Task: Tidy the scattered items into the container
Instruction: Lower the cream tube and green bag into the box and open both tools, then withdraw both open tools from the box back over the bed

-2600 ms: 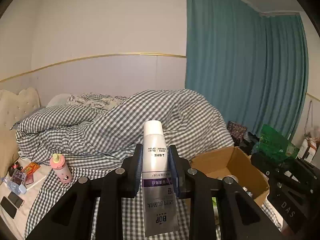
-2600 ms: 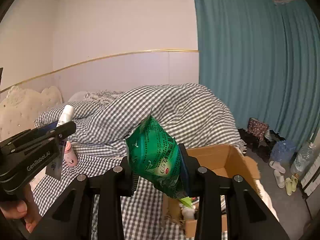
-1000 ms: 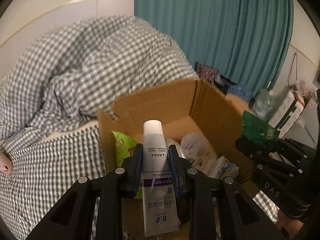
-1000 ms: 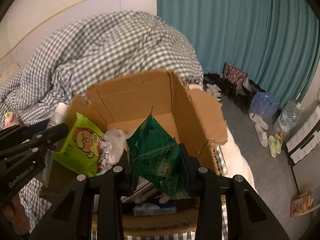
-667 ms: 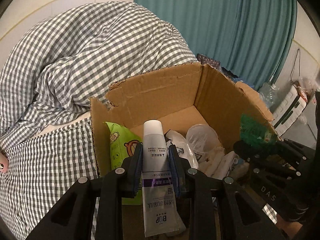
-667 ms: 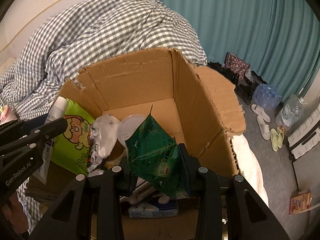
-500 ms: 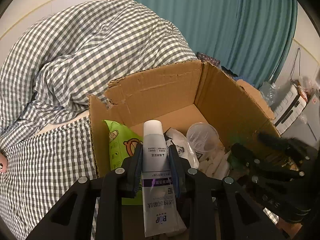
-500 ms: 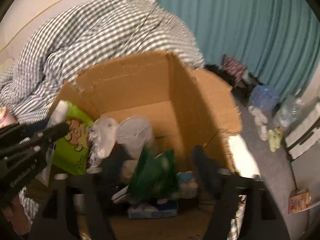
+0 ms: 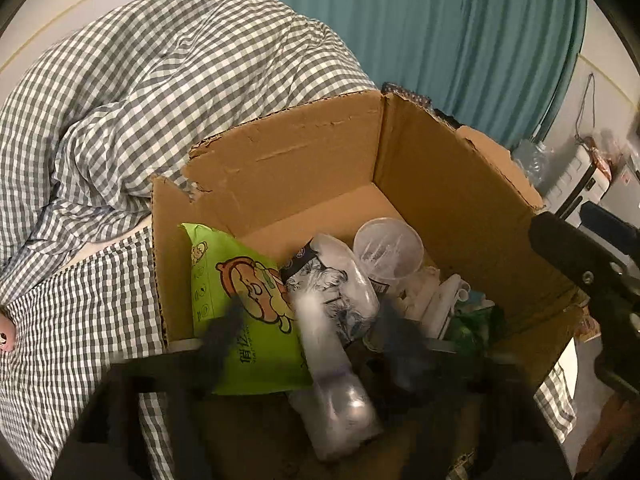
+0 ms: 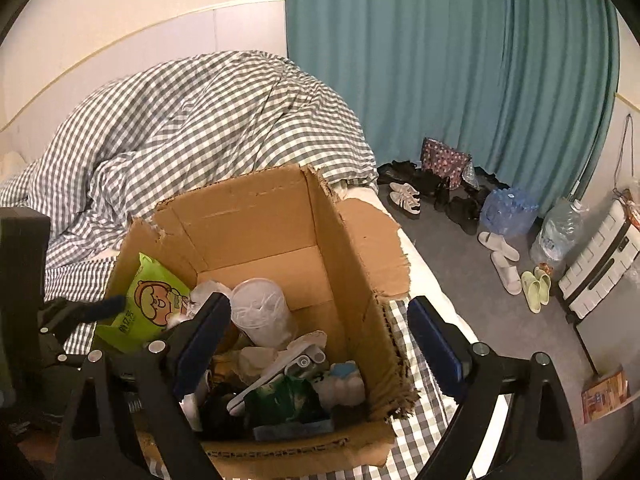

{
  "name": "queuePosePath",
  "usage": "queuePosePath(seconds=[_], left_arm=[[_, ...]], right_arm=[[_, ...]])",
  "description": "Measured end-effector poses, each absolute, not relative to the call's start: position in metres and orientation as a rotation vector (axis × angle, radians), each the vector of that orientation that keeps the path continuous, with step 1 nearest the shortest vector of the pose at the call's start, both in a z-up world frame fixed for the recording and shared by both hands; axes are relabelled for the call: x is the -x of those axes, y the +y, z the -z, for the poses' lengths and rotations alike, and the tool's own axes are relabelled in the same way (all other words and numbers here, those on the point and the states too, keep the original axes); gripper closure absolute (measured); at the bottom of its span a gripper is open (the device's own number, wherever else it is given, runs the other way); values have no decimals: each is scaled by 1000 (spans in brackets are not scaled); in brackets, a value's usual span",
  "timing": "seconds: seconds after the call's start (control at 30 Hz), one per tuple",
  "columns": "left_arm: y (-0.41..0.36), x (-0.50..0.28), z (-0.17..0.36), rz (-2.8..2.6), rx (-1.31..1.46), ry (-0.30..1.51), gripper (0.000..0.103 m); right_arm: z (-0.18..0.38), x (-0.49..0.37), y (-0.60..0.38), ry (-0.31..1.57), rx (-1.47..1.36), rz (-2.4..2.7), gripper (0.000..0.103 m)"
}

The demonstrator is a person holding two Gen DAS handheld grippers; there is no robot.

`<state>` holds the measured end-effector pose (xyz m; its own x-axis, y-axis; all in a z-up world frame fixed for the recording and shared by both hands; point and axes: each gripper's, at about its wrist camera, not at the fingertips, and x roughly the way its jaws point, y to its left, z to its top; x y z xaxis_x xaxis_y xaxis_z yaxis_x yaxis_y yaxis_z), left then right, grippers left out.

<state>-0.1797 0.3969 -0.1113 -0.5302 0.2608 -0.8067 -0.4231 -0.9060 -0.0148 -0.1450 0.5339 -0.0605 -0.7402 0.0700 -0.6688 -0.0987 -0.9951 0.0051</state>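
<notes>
An open cardboard box [image 9: 300, 168] [image 10: 248, 216] stands on the checked bed, part-filled. In the left wrist view my left gripper [image 9: 312, 336] is blurred, its jaws opening. The white toothpaste tube [image 9: 328, 360] is a smear between them, loose from the pads, over the box's near corner. My right gripper [image 10: 320, 340] hangs open above the box's right side with nothing between its fingers. The green snack packet [image 10: 284, 400] [image 9: 472, 324] lies inside the box at the front. The other gripper shows at the edge of each view.
The box also holds a lime-green cartoon bag [image 9: 240, 300], a clear plastic cup [image 10: 260, 308] and several small packs. A checked duvet [image 10: 200, 120] is heaped behind it. On the floor to the right, before the teal curtain [image 10: 440, 60], are shoes, slippers [image 10: 500, 256] and water bottles [image 10: 556, 232].
My left jaws have sprung apart and the tube slips down from them. The right gripper has let go of the green packet, which now lies in the box, and has drawn up and back.
</notes>
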Motion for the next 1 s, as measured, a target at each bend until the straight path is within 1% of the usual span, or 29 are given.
queuePosePath(seconds=[0.3,0.4,0.6,1.0], left_arm=[[389,169,91,-2474,1222,259,0],[386,161,83,-2489,1201,258,0],[373,142,61,-2501,1147,288,0],[293,100,1,-2636,1019,219,0]], right_arm=[[44,131,536,72,1046,-2840,13],[37,125,535,67,1029,-2835,9],[17,108,531,101,978,-2843,5],[-23,74,477,92,896,-2926,0]])
